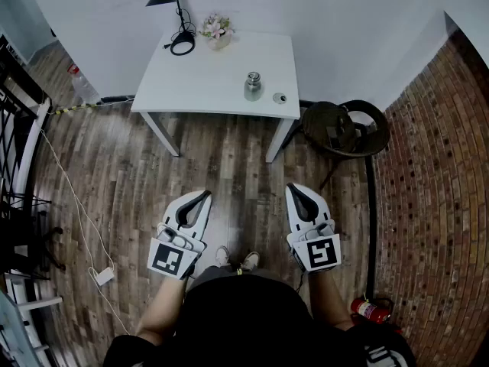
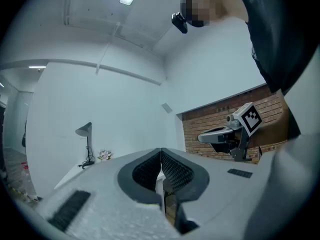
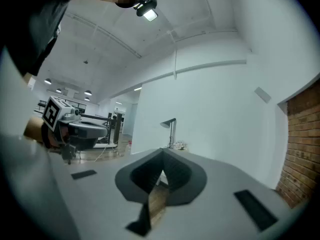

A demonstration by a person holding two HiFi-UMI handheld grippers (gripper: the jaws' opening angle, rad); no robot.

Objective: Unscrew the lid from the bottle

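You hold L gripper (image 1: 205, 196) & R gripper (image 1: 293, 188) level, both shut on nothing, well back from white table (image 1: 214, 75) w/ metal bottle (image 1: 253, 86) upright.

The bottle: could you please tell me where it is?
In the head view, the bottle stands right-front on the white table, beside a small round object.

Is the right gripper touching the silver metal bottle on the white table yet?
Apart. The head view shows the right gripper shut over the wooden floor, well short of the silver metal bottle on the white table.
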